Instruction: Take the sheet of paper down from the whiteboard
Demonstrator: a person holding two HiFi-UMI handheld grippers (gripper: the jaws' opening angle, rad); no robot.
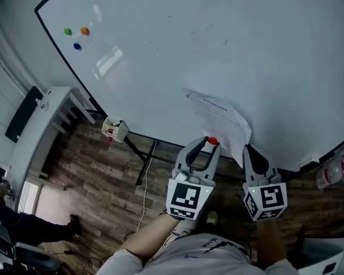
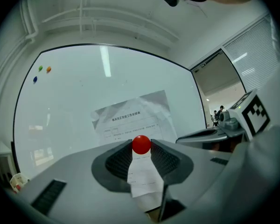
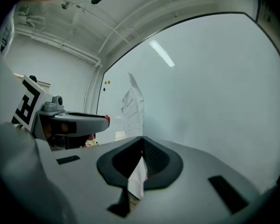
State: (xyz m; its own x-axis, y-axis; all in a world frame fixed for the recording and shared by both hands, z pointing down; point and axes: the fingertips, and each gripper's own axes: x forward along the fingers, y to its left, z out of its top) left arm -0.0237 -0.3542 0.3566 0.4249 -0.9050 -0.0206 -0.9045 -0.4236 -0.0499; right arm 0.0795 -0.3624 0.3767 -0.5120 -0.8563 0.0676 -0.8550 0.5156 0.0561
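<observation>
A printed sheet of paper [image 1: 219, 118] lies crumpled against the whiteboard [image 1: 229, 44], low and right of centre. My right gripper [image 1: 247, 149] is shut on the sheet's lower edge; in the right gripper view the paper [image 3: 132, 104] runs up from the shut jaws [image 3: 141, 139] and curls off the board. My left gripper [image 1: 211, 144] is shut on a round red magnet [image 1: 212, 141], just below the sheet's left side. In the left gripper view the magnet [image 2: 141, 144] sits between the jaw tips, with the sheet [image 2: 130, 118] behind it.
Green, orange and blue magnets [image 1: 76, 38] stick to the board's upper left. A small marker box [image 1: 114, 129] hangs at the board's lower edge. A white shelf [image 1: 43, 125] stands at the left, a plastic bottle [image 1: 331, 173] at the right. Wood floor lies below.
</observation>
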